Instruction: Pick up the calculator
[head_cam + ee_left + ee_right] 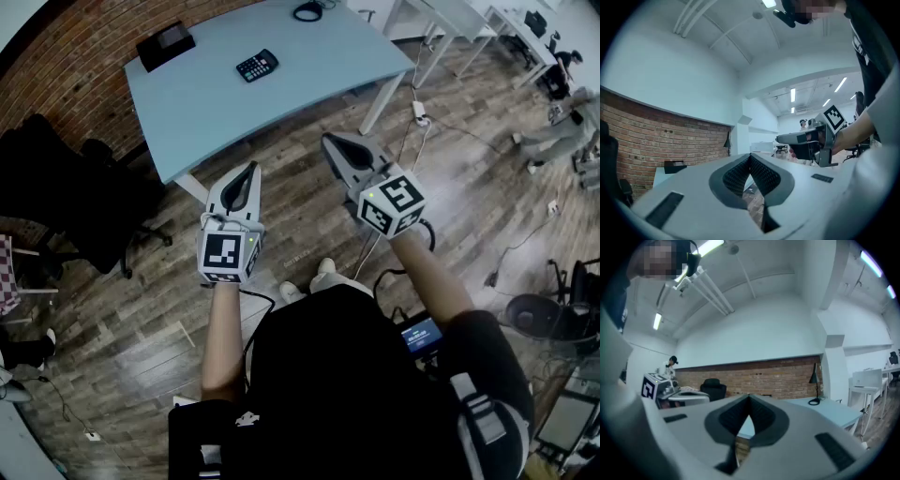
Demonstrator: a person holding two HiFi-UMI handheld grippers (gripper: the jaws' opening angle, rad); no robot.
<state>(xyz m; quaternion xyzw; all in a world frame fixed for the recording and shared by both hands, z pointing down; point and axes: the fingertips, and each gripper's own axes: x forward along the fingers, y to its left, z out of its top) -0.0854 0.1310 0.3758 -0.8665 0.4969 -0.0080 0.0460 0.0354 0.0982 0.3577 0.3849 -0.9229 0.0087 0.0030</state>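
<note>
The black calculator [256, 66] lies flat on the light blue table [309, 66], toward its far side. Both grippers hang level over the wooden floor, short of the table's near edge and well apart from the calculator. My left gripper [253, 170] is shut, its tips meeting with nothing between them, as the left gripper view also shows [750, 156]. My right gripper [329, 141] is shut and empty too, tips together [749, 399]. The calculator shows in neither gripper view. Each gripper appears in the other's view: the right one [806, 138], the left one [670, 393].
A black box [165, 45] sits at the table's far left corner and a black desk lamp base [307, 11] at its far edge. A black office chair [89, 202] stands left of the table by the brick wall. Cables and a power strip [420, 112] lie on the floor at the right.
</note>
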